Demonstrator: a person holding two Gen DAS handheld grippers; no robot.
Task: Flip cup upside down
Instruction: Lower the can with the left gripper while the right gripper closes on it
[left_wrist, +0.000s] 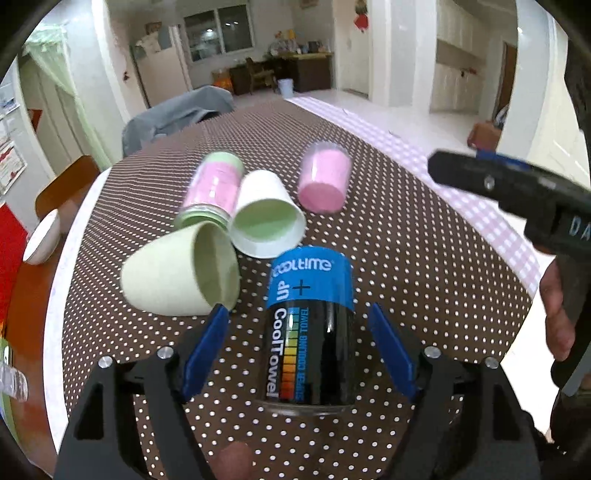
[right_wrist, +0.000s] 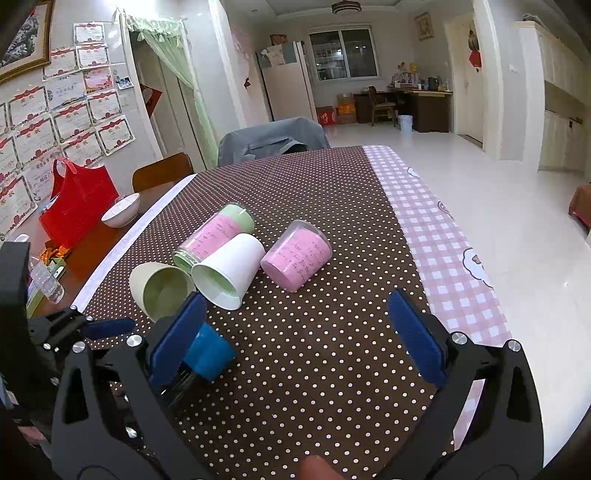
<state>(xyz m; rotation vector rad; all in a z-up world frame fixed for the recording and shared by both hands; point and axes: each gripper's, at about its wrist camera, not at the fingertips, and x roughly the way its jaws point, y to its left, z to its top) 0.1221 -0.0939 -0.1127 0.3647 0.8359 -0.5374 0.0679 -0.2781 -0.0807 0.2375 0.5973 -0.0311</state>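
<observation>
Cup (left_wrist: 310, 328) between wide-apart left tool (left_wrist: 299, 354) fingers (untouched), bare tablecloth (right_wrist: 332, 332) rightward

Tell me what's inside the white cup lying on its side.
The white cup shows a bare pale-green interior, with nothing visible inside. Its mouth faces the camera; the deepest part near the base is in shadow.

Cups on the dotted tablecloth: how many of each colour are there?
Pale green cup, lying on its side: 1
White cup, green inside, on its side: 1
Clear cups with pink filling: 2
Black and blue CoolTowel cup: 1
Total: 5
</observation>
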